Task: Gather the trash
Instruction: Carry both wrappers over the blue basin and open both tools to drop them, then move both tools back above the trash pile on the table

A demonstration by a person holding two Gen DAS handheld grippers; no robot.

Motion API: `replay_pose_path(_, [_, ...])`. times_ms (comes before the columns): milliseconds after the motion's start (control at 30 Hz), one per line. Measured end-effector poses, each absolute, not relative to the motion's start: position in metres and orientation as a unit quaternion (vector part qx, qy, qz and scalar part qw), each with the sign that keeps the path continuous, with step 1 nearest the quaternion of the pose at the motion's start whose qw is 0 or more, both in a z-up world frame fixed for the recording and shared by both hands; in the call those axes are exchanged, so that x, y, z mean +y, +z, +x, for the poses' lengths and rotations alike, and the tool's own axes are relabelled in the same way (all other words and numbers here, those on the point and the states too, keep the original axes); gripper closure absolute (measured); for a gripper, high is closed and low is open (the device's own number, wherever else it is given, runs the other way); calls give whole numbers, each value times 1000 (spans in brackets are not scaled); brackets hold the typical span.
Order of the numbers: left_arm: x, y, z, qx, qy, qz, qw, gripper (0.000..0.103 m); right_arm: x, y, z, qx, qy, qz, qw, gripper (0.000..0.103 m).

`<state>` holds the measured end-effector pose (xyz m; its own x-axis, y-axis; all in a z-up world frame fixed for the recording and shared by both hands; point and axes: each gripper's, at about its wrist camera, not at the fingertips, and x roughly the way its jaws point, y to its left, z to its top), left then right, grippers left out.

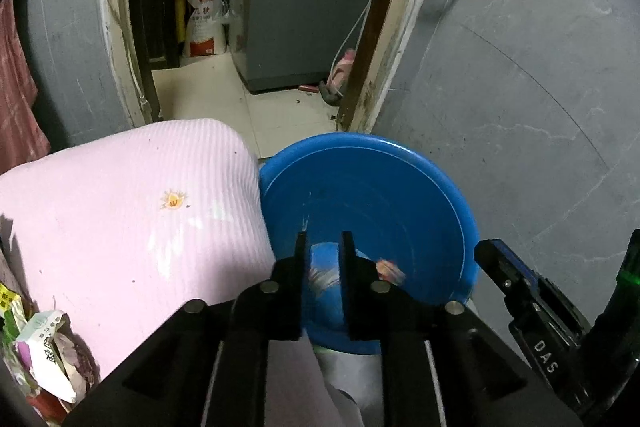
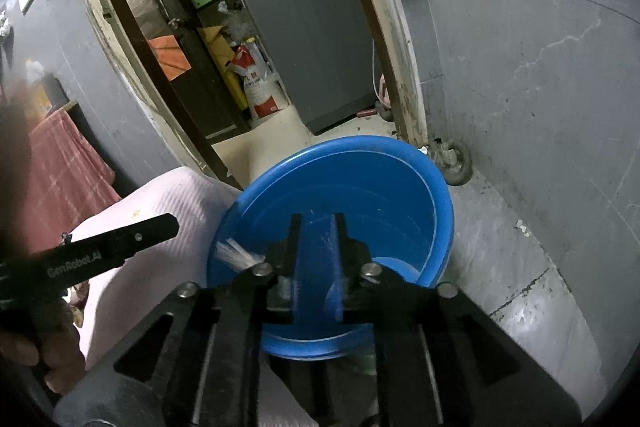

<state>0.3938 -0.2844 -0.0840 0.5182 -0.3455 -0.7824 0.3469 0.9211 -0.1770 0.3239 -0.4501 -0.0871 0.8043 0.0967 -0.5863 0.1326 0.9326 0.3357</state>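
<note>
**Ana:** Left wrist view has the left gripper [image 1: 323, 237] hanging right over the blue basin [image 1: 440, 187], jaws a little apart and nothing between them. Trash already lies at the bottom: a pale wrapper [image 1: 320, 277] directly under the fingertips, a small orange scrap [image 1: 390, 268] just to its right.

**Ben:** Right wrist view agrees. The right gripper [image 2: 318, 219] is also over the basin [image 2: 400, 171], jaws slightly parted, empty. A whitish blurred piece [image 2: 236, 253] shows low on the basin's left inner wall, its long axis running roughly left to right.

**Ana:** So what's left to collect?

**Ben:** Looks like the crumpled packets [image 1: 44, 343] at the near left, beside the pink cushion [image 1: 140, 207]. They lie left of both tools, nearer the left one, so I'd expect that hand to go.

**Ana:** Room to move?

**Ben:** Tight. The cushion presses against the basin's left rim, and the two tools sit close, the grey wall [image 2: 540, 87] to the right. Open floor only far, through the doorway [image 1: 208, 95].
</note>
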Motion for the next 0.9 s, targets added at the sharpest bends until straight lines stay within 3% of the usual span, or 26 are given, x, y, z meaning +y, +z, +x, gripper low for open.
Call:
replay_pose_path(267, [-258,-49,371,398,-206,-39,893,64,-442,-51,297,262,-20,162,951,58])
replay_pose_path(467, [-223,-9,344,326,-193,-59,924,39,-424,-11,268,205,-18,142,968,30])
replay_pose_path(533, [-210,4,332,303,-184,-63,933,22,-416,1,260,185,-12,137,973,18])
replay_pose_path(733, [-174,31,296,250,-157,-69,953,10,-386,29,232,134,3,116,984,0])
replay_pose_path(900, [-145,42,269,214,-137,-66,965,8,-358,46,209,99,16,94,991,0])
